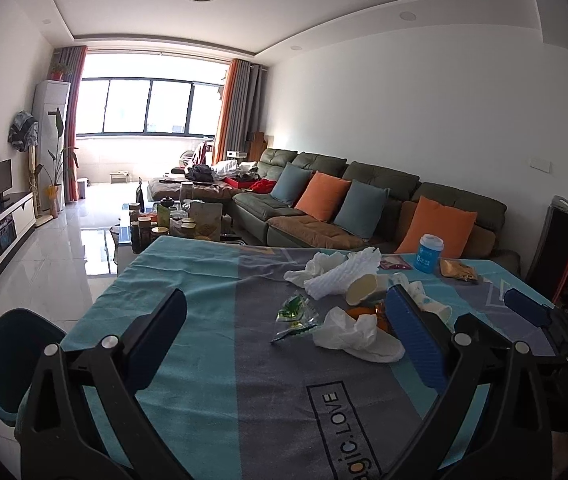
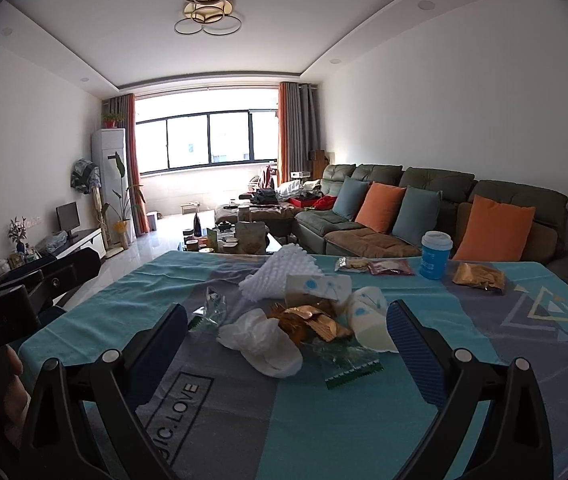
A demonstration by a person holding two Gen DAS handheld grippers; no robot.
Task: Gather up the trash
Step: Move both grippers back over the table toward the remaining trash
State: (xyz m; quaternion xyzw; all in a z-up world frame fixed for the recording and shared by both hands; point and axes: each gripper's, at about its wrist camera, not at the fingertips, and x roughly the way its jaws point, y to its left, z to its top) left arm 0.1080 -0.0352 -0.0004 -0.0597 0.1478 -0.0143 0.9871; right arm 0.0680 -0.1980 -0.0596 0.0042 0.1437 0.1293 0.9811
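two hand-held grippers, left (image 1: 284, 344) and right (image 2: 288, 344), gape over trash (image 2: 259, 340)

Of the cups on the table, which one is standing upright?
The blue cup with the white lid, at the far side near the sofa. The white paper cups in the trash pile lie tipped on their sides.

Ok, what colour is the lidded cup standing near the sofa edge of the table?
Blue cup with a white lid; clearest in the right wrist view.

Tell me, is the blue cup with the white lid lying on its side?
No, the blue cup stands upright on the tablecloth, white lid on top, near the table's far edge.
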